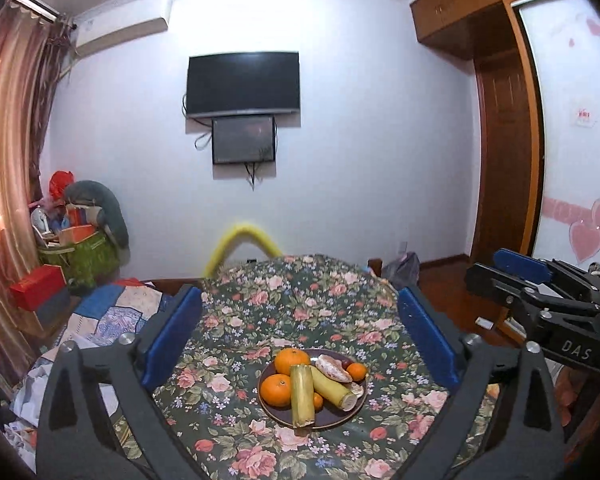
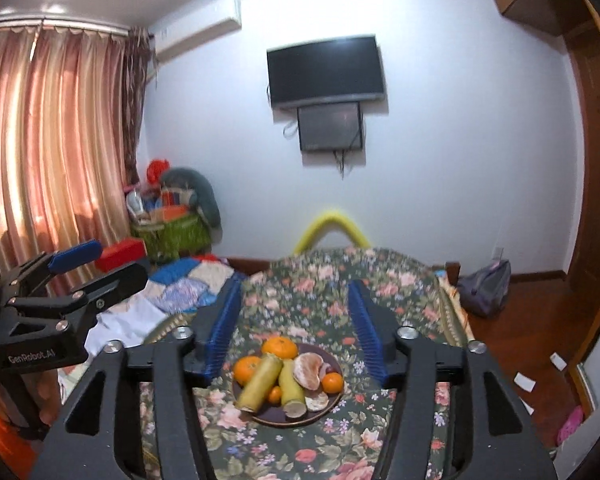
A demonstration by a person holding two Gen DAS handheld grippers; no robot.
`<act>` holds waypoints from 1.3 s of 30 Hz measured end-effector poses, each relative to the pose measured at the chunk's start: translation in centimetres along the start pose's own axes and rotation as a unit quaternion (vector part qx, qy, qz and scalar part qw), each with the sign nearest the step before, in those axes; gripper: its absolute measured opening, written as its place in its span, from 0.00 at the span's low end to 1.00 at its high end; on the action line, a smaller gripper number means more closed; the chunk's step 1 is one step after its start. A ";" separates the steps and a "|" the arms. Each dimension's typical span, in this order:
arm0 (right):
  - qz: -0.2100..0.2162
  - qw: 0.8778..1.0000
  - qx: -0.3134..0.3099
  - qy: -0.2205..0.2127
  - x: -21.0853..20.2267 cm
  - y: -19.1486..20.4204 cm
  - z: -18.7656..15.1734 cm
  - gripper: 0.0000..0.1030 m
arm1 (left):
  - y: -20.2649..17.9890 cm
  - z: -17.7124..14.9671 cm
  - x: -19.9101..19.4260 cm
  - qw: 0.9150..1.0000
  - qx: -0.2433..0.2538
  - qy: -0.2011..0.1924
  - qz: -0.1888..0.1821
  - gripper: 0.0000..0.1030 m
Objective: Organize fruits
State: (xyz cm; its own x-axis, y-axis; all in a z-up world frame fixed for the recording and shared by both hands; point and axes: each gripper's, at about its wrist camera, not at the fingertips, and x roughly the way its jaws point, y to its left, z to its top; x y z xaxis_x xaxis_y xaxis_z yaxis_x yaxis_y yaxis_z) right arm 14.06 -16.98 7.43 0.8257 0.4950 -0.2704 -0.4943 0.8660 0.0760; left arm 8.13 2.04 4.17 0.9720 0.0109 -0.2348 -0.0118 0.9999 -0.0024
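- Left wrist view: the left gripper [image 1: 300, 320] hangs wide open above a dark plate [image 1: 332, 420] on the floral cloth [image 1: 300, 304]. On the plate lie mandarins [image 1: 276, 390], two yellow-green cane-like stalks [image 1: 302, 396] and a peeled citrus [image 1: 333, 368].
- Right wrist view: the right gripper [image 2: 294, 320], also spread wide and empty, frames the same plate [image 2: 274, 416]. The left gripper [image 2: 100, 266] shows at the side, jaws apart. The stalks [image 2: 260, 382] may be sugarcane; blur prevents certainty.

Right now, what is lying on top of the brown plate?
On the plate: two sugarcane pieces, a few oranges, a peeled orange. Another small orange shows between the canes; anything beneath is hidden.
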 end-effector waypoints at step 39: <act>-0.064 0.997 -0.001 -0.042 -4.3 1.4 -0.9 1.00 | -0.1 -1.0 -2.8 1.000 -0.017 -0.003 -0.003 1.00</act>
State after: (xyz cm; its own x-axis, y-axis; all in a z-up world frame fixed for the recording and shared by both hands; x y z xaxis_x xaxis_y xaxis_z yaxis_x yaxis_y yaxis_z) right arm 9.58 -17.94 7.81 0.9023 0.3841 -0.1956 -0.3831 0.9226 0.0445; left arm 5.16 1.86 3.85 0.9735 0.0050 -0.2286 -0.0139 0.9992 -0.0375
